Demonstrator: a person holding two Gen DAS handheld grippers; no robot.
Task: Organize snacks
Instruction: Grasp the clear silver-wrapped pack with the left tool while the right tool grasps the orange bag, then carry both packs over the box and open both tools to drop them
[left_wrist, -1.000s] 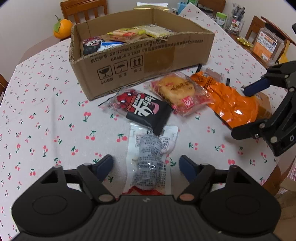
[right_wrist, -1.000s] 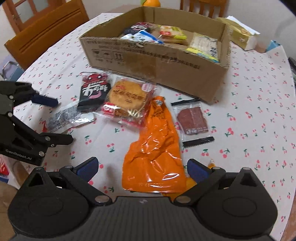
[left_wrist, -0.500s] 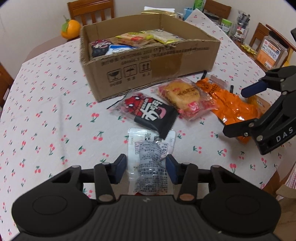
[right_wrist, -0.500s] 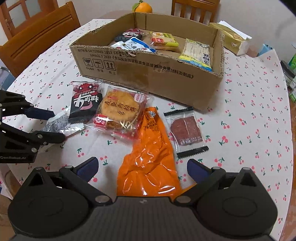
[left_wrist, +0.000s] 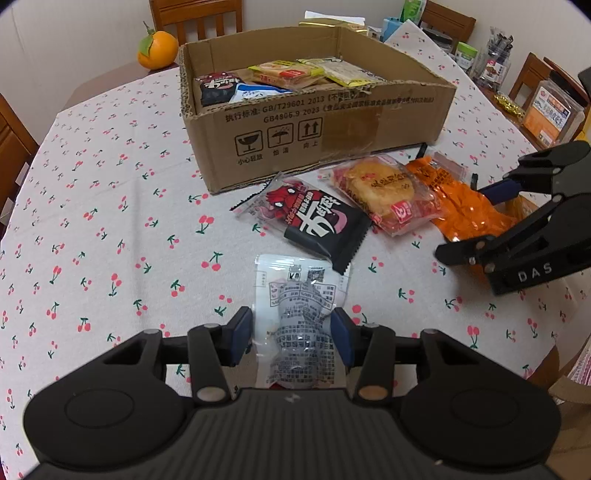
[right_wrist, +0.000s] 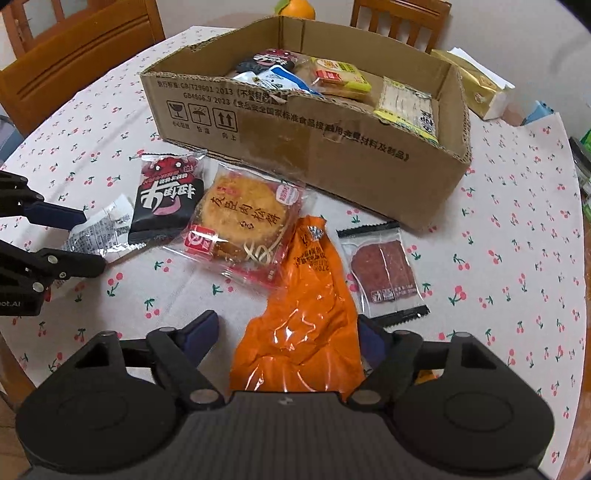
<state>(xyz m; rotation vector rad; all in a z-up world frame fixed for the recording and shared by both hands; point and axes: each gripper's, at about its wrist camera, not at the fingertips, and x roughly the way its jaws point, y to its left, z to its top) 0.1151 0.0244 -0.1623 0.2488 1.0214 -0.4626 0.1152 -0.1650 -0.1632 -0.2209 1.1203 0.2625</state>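
Snacks in crinkly wrappers, scattered on a cherry-print tablecloth (left_wrist: 110, 221) in front of a half-filled cardboard box (left_wrist: 314, 125) — light, soft, slippery things, likely to slide or buckle under a pinch. Left gripper (left_wrist: 291, 334) clamped across the bulging middle of a clear printed packet (left_wrist: 301, 317), still flat on the cloth at the near edge. Right gripper (right_wrist: 288, 334) straddling the lower end of an orange foil pouch (right_wrist: 303, 306), jaws just narrowed; right pad against the foil, left pad seemingly short of it, so not yet a firm hold. Between the two, a black-and-red biscuit pack (left_wrist: 317, 221) overlapping the clear packet's top corner, and a round pastry (right_wrist: 243, 218) in red-trimmed film — brittle by the look of it, best taken by the sealed edge. Beside the pouch, a small clear sachet of dried meat (right_wrist: 384, 273). Foil best gripped across a filled part, not an empty flap. Round table in a dining room, wooden chairs (left_wrist: 195, 16) about, an orange (left_wrist: 157, 50) beyond the box, jars and boxes (left_wrist: 554, 110) at the far right.
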